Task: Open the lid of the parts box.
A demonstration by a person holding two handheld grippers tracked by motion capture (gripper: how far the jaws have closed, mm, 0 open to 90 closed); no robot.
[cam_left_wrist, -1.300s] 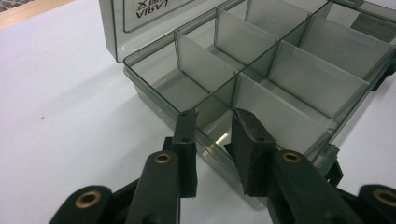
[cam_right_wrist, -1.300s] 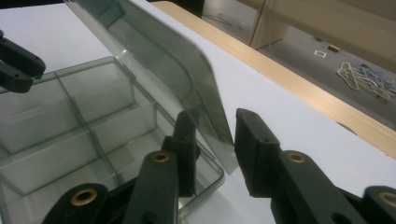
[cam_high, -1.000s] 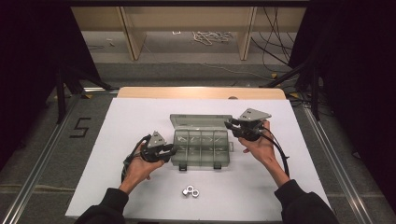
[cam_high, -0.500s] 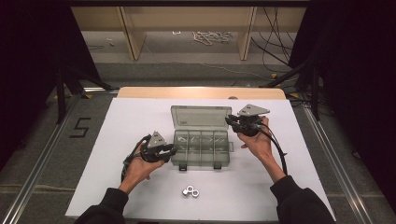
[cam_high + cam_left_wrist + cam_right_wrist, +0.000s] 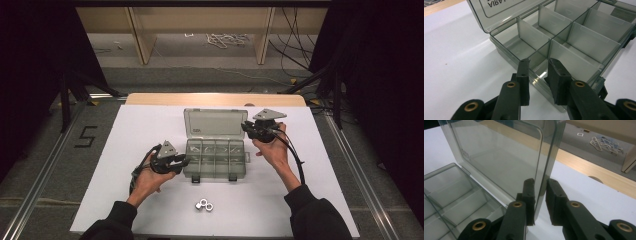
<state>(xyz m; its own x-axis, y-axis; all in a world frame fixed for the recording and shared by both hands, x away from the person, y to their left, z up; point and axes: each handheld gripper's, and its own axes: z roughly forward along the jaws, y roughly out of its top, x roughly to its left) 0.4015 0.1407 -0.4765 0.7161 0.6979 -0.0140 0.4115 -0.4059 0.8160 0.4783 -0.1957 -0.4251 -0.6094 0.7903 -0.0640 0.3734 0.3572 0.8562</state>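
Lid (image 5: 499, 162) edge between hand-held gripper (image 5: 540, 182) jaws

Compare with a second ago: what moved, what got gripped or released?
The lid of the compartment box swung up and back under the right gripper, whose jaws have just been closing on its edge. The left gripper stayed at the box's left wall; the two nuts did not move.
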